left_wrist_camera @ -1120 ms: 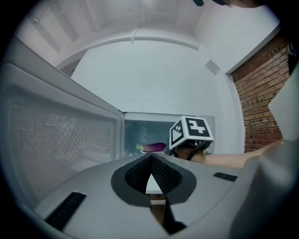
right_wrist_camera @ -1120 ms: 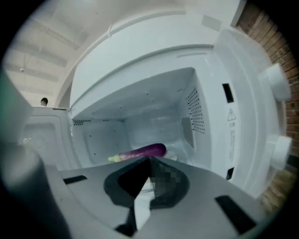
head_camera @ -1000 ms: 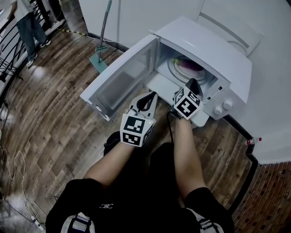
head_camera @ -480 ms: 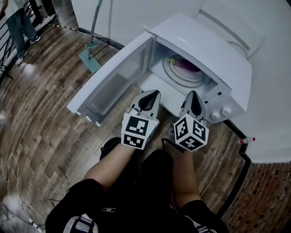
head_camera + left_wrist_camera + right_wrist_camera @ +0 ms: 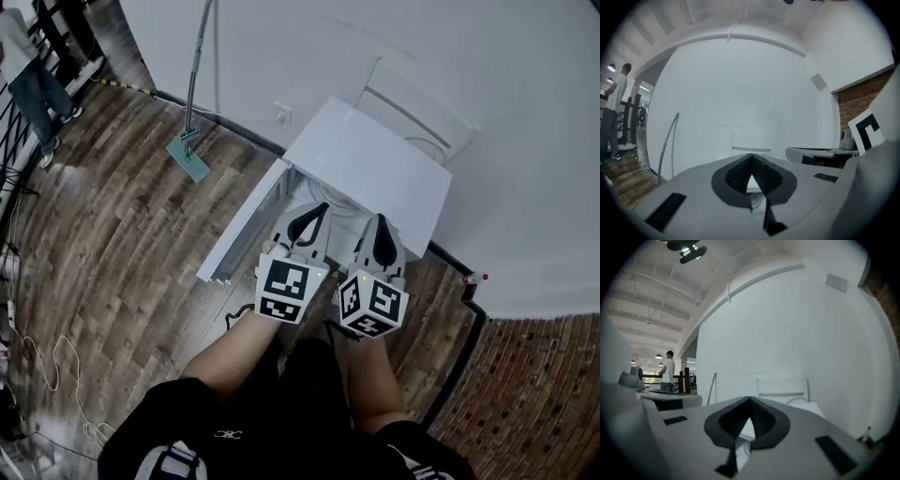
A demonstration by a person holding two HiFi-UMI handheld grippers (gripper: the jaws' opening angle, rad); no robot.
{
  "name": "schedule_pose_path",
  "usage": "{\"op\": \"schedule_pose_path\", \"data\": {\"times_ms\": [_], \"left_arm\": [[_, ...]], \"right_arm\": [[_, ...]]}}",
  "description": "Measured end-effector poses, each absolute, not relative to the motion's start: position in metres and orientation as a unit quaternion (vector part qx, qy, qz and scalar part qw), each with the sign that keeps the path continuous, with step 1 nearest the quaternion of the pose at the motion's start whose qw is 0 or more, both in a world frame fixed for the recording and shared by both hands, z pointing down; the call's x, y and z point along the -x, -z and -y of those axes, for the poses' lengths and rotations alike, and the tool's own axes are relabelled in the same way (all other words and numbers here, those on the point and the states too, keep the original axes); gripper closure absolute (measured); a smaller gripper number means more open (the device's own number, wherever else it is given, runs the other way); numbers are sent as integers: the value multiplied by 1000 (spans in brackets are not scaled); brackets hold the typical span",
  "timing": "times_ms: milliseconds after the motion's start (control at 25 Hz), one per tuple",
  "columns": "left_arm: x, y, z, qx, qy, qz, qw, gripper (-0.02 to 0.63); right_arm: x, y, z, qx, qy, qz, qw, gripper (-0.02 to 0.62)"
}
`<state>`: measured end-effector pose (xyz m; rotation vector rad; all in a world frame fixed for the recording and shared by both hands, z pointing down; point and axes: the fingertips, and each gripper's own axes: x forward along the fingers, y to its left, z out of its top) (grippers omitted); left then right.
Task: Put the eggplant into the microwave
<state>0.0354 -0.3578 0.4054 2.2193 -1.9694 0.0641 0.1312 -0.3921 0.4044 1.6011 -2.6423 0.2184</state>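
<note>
**Both grippers up and out of the microwave**

Differs from a second ago: shows the left gripper [image 5: 314, 208] and right gripper [image 5: 380, 220] lifted from the cavity mouth to above the front edge of the microwave [image 5: 375, 169], side by side, both pointing to 12 o'clock. Looks down on the white top now, no longer into the cavity. Finds each claw closed tip to tip, gripping nothing, in both gripper views.

Around the microwave: has the door [image 5: 246, 234] swung open toward 8 o'clock. Places a mop [image 5: 190, 155] against the wall at 10 o'clock, a wall socket [image 5: 280, 114] at 11 o'clock, and a white chair [image 5: 412, 117] just behind at 1 o'clock. Adds a red-capped bottle [image 5: 473, 278] at 4 o'clock, a cable [image 5: 47, 366] on the wood floor at 8 o'clock, and a person [image 5: 28, 66] far off at 10 o'clock.

Eggplant: hidden now by the microwave's top. Appears purple on the turntable inside in the earlier frames.
</note>
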Motion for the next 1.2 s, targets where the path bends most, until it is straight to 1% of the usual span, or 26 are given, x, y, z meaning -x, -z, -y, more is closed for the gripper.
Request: {"op": "schedule_pose_path", "data": {"times_ms": [200, 320, 400, 520, 920, 1200], "left_arm": [[-50, -268, 348, -755, -33, 648, 95, 606], [-56, -212, 340, -753, -32, 651, 92, 606], [-58, -186, 336, -753, -34, 652, 75, 606], [-63, -169, 328, -756, -42, 651, 57, 606], [-58, -158, 315, -761, -28, 644, 70, 606], [-37, -154, 324, -761, -16, 645, 71, 606]], "right_arm": [[-143, -267, 382, -516, -80, 853, 22, 583], [-150, -213, 375, -509, -91, 856, 16, 583], [-154, -187, 368, -508, -87, 857, 2, 583], [-159, -166, 358, -507, -77, 858, -14, 583], [-149, -140, 347, -502, -54, 863, -26, 583], [-131, -137, 353, -503, -46, 862, -25, 583]]}}
